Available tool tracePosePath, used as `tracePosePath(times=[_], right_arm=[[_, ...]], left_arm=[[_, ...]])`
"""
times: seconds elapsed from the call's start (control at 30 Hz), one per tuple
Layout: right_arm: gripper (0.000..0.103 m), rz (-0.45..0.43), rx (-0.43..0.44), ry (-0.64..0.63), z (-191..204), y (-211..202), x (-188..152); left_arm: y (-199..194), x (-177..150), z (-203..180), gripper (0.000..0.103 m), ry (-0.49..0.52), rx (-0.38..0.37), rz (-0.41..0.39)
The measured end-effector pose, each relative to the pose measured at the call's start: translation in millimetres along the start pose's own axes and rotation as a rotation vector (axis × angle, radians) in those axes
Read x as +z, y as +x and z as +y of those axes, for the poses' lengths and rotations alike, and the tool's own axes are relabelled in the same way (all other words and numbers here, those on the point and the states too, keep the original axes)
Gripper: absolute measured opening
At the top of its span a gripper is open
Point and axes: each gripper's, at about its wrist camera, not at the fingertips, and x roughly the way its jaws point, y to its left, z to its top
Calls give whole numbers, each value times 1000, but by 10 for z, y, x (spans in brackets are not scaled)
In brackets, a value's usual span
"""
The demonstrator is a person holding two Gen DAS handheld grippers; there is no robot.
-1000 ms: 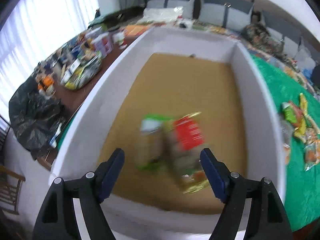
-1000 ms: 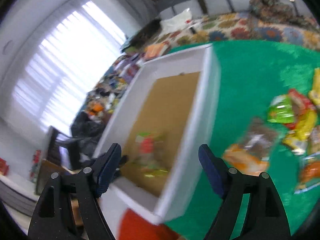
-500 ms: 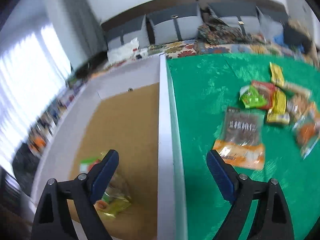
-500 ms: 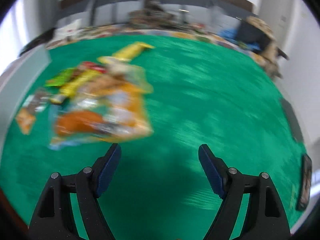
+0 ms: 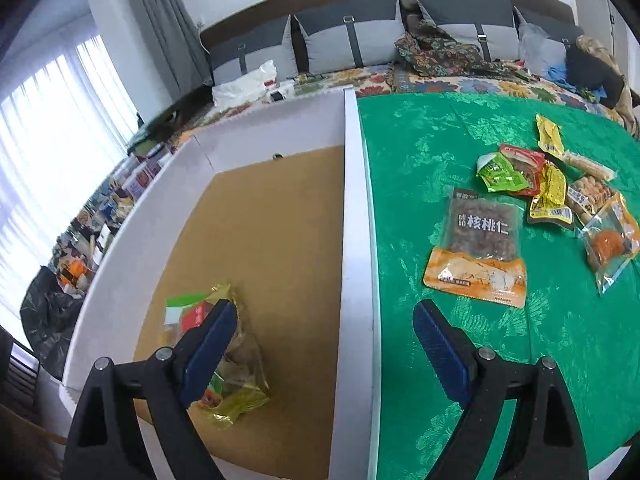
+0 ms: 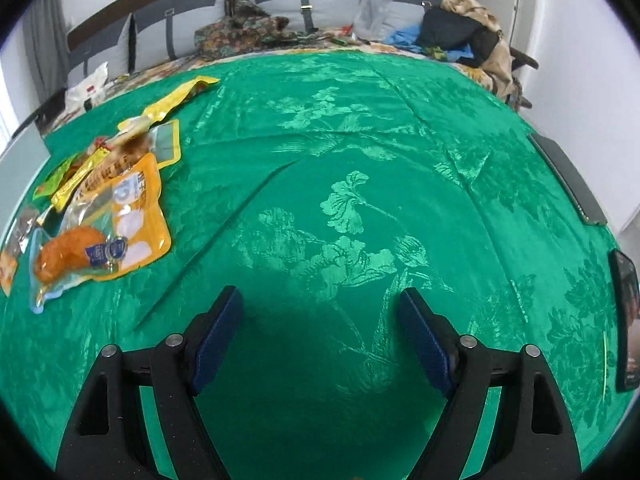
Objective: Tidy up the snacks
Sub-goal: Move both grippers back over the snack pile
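Over the white-walled, brown-floored cardboard box (image 5: 354,240), left gripper (image 5: 320,344) straddles its right wall, jaws wide, empty; gold/green snack packets (image 5: 236,376) lie inside, likely dropped there. Remaining packets (image 5: 476,252) sit on green cloth (image 6: 360,160). Right gripper (image 6: 320,336) wide, empty. Vs 1 s ago: both swung rightward off the box.

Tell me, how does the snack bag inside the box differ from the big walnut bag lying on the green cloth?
The snack bag lies in the white box, crumpled, gold-edged, partly hidden by the left gripper. The walnut bag lies flat and fully visible on the green cloth, dark above an orange band. Neither is gripped.
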Motion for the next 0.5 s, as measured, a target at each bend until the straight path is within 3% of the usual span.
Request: tracePosePath(times=[0.13, 0.2, 0.37, 0.5], right_arm=[[88, 5, 5, -1, 4, 38, 2], [88, 5, 3, -2, 4, 38, 0], [89, 6, 4, -1, 3, 38, 1], [89, 6, 4, -1, 1, 37, 2]], left_arm=[[-441, 12, -128, 91, 6, 122, -173], [-686, 36, -207, 94, -7, 111, -244], [-1132, 74, -482, 103, -58, -45, -335], [-1015, -21, -869, 103, -65, -235, -231]])
